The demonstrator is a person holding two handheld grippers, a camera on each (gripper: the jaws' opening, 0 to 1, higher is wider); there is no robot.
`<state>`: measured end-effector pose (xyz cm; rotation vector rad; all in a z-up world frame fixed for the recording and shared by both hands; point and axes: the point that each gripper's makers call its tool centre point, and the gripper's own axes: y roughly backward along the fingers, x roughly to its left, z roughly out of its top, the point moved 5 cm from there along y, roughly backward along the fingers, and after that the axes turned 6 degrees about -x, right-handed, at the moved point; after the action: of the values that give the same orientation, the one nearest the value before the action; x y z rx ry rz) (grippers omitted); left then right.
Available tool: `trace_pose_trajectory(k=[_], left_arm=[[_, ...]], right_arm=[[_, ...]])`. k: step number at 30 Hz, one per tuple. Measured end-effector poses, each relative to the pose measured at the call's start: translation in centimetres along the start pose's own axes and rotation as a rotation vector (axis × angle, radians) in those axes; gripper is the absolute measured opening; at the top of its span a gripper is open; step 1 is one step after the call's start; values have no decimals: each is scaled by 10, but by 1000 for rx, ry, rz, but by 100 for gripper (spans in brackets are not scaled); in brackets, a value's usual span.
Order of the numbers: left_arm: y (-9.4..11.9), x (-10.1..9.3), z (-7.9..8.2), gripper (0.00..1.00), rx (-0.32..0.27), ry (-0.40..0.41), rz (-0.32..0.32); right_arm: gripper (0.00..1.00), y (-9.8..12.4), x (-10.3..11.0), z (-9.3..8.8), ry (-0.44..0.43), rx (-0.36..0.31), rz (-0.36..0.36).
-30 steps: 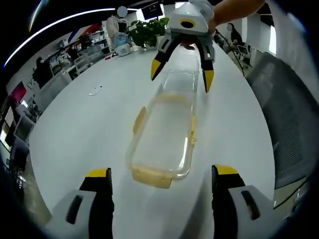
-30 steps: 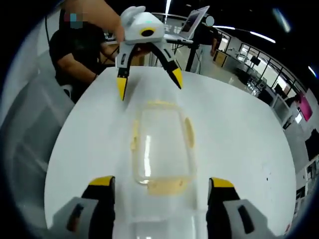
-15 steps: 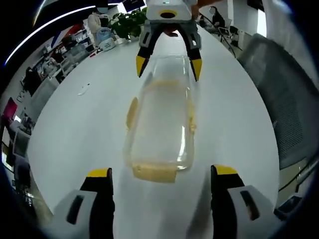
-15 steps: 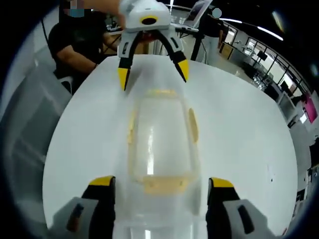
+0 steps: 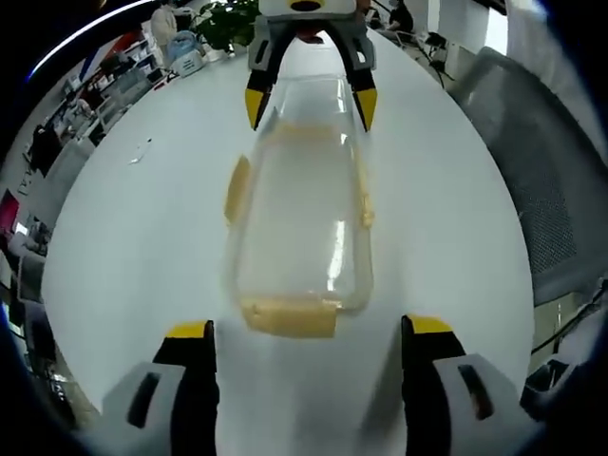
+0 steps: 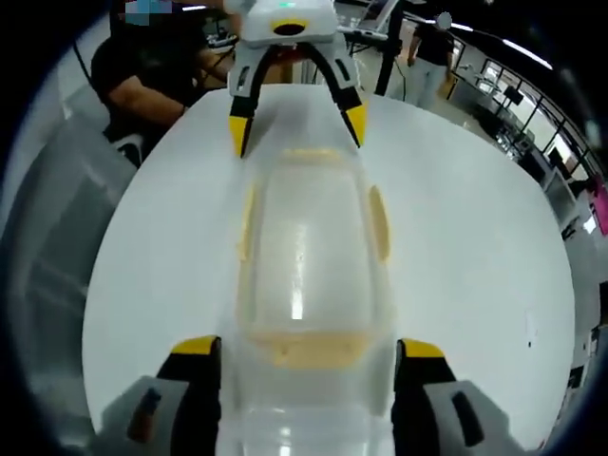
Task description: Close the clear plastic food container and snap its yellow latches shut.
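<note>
A long clear plastic container [image 5: 299,218] lies on the white table [image 5: 142,247], its yellow latches sticking out at the ends and sides. One end latch [image 5: 288,318] lies just ahead of my left gripper [image 5: 307,332], which is open with a jaw on either side of that end. My right gripper [image 5: 311,104] is open at the far end, its yellow tips straddling the container. In the right gripper view the container [image 6: 309,247] runs lengthwise between my right gripper [image 6: 306,349] and my left gripper [image 6: 296,128]. Its near end latch [image 6: 309,350] sits between the right jaws.
A grey mesh chair [image 5: 551,190] stands past the table's edge. A person in black [image 6: 152,76] sits behind the table. A small object [image 5: 141,152] lies on the table off to one side, and a green plant [image 5: 223,14] stands at its far end.
Both grippers have closed in on the container from opposite ends. Each now has its open jaws around an end of it. The container has stayed in place.
</note>
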<state>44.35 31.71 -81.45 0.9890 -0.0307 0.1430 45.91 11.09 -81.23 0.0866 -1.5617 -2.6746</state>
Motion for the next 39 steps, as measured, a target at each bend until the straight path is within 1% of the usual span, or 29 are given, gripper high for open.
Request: trace_pose_trajectory(k=[3, 5, 6, 7, 8, 10, 12, 14, 19, 21, 28, 31, 33, 36, 39], left_arm=[[-1, 2, 2, 77, -3, 6, -9], [-1, 5, 2, 77, -6, 8, -9], [-2, 5, 2, 76, -6, 15, -17], [-2, 5, 2, 76, -7, 19, -24], [-3, 5, 1, 76, -7, 23, -34], [-4, 5, 1, 74, 0, 37, -49], [-4, 3, 0, 71, 5, 46, -75], [-5, 3, 1, 69, -2, 22, -81], [-5, 3, 2, 70, 1, 24, -85], [-5, 3, 2, 70, 0, 21, -87], [-6, 7, 4, 67, -6, 21, -86], [-6, 10, 5, 63, -8, 17, -87], [-6, 11, 6, 58, -8, 16, -87], [-6, 11, 8, 51, -10, 6, -91], [-7, 12, 7, 50, -7, 10, -85]], right_arm=[[72, -1, 0, 0, -11, 7, 20], [70, -1, -3, 3, -12, -1, 11], [67, -1, -4, 4, -14, 0, 9], [65, -2, -6, 4, -22, 4, 8], [66, -2, -6, 3, -32, 12, 11], [68, -3, -7, 4, -20, 10, 13], [65, -4, -7, 3, -18, 17, 25], [64, -4, -7, 2, -14, 24, 32], [62, -5, -5, -6, 0, 52, 49], [62, -5, -6, -6, 16, 56, 45], [61, -5, -7, -3, 7, 51, 40], [59, -6, -7, -2, 5, 49, 39], [55, -6, -8, -2, 3, 49, 37], [53, -6, -6, 0, 9, 51, 40], [51, -6, -6, 0, 6, 55, 38]])
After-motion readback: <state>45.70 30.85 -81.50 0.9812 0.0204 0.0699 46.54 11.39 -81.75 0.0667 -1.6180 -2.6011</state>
